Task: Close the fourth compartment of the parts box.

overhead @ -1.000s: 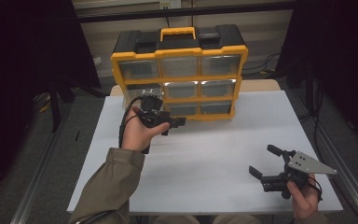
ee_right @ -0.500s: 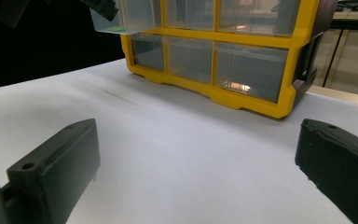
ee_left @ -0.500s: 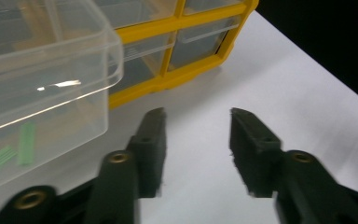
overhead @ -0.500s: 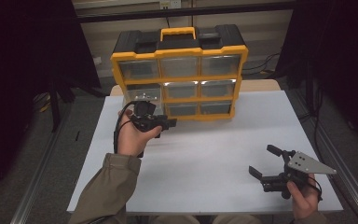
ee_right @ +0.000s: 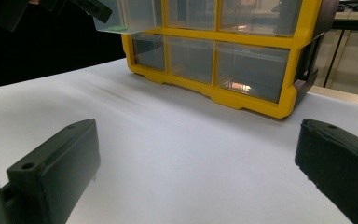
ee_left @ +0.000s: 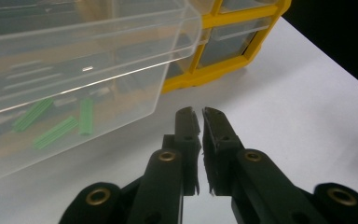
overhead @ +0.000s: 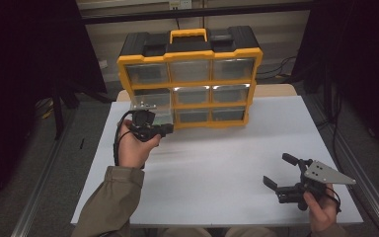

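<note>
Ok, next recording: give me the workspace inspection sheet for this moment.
Surface: white table, bare in front of the organiser.
Job's things: yellow organiser upright at the far edge; one clear drawer pulled out, green pieces inside.
Clutter: nothing seen.
Grippers: left gripper below the drawer's corner, its jaws have just been closing, nearly shut, nothing between them; right gripper open above the table's near right.
Cables: black cable loops by the left hand.
Surroundings: dark, rails beside the table.

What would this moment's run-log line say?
left hand-held gripper: just closed, empty | clear drawer: pulled out | right hand-held gripper: open
</note>
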Demonstrator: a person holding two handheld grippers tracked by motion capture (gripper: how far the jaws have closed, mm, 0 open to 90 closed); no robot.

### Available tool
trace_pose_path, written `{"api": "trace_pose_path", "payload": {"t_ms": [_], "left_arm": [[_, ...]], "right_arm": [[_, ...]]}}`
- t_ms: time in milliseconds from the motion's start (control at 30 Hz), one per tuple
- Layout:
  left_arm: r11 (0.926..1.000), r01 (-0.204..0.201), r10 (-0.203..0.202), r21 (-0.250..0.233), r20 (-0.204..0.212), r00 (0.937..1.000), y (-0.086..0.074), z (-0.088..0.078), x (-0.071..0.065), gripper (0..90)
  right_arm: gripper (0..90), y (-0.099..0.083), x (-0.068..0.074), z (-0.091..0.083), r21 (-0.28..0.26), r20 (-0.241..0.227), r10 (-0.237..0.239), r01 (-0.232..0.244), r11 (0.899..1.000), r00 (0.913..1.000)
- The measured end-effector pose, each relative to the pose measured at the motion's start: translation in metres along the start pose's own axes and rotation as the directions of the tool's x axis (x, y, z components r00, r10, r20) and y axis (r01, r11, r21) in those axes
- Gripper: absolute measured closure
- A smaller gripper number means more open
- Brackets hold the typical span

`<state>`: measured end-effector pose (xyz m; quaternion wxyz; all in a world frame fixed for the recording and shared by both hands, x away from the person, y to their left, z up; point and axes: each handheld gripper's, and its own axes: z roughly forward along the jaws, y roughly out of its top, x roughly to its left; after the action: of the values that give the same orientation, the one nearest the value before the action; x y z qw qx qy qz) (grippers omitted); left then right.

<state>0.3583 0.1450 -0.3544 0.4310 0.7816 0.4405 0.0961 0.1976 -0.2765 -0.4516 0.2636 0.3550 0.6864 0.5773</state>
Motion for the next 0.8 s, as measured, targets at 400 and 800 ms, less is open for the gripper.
{"api": "trace_pose_path", "payload": {"t_ms": [400,800], "left_arm": [[0.9998,0.016,-0.016,-0.008,-0.056,0.9983,-0.003,-0.005,0.009,90.0],[0.9992,0.027,-0.029,-0.029,-0.085,0.9960,-0.007,-0.008,0.015,90.0]], "right_arm": [[0.0,0.000,0.000,0.000,0.003,-0.002,-0.003,0.003,1.000,1.0000],[0.0,0.000,0.001,0.000,0.000,-0.003,-0.002,0.002,1.000,1.0000]]}}
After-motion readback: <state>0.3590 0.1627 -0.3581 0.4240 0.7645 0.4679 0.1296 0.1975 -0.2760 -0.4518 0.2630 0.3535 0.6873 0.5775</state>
